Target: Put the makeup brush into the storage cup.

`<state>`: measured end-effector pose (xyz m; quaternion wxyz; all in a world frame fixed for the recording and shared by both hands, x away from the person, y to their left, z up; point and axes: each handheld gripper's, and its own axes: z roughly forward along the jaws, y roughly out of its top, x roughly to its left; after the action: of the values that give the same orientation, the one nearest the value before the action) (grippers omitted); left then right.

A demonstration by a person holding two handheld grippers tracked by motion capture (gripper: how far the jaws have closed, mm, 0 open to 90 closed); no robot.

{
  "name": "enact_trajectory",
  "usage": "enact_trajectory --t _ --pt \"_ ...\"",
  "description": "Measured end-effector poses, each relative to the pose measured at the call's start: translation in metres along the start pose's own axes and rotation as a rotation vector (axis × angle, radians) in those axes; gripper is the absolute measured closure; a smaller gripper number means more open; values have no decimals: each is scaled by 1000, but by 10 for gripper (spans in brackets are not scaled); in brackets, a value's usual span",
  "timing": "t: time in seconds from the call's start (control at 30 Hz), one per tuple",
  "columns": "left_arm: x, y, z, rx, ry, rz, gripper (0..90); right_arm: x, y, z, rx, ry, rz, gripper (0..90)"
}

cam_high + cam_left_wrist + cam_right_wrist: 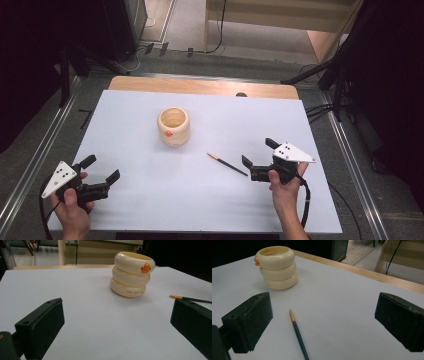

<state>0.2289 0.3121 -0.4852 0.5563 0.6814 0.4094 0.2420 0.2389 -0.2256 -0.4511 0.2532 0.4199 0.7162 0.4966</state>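
Observation:
A cream cup (pixel 173 126) made of three stacked rings, with a small orange beak on its side, stands upright near the middle of the white table (pixel 150 195). It also appears as the cup (pixel 131 273) ahead of my left jaws and the cup (pixel 277 266) far left of my right jaws. A dark green pencil (pixel 227 164) with a gold end lies flat to the cup's right; the pencil (pixel 298 335) points away between my right jaws, and the pencil (pixel 190 299) crosses behind one left jaw. My left gripper (pixel 101 170) is open at the front left. My right gripper (pixel 259 152) is open, just right of the pencil.
The white sheet covers a wooden tabletop (pixel 200 86) whose bare strip shows at the far edge. Metal rails (pixel 350 165) run along both sides. Dark stands and cables (pixel 320 110) sit on the floor beyond the table.

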Motion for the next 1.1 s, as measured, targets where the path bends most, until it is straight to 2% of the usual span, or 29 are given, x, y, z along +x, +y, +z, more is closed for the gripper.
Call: enact_trajectory --t 0.4,0.7,0.87,1.1 --pt "0 0 0 1 4 2 0 1 11 14 8 11 -13 8" --pt "0 0 0 -4 8 3 0 3 19 28 46 29 -35 0" --pt "-1 0 0 -4 9 4 0 6 24 35 86 54 -63 0" --pt "-3 0 2 -2 4 6 0 11 31 47 177 93 -115 0"
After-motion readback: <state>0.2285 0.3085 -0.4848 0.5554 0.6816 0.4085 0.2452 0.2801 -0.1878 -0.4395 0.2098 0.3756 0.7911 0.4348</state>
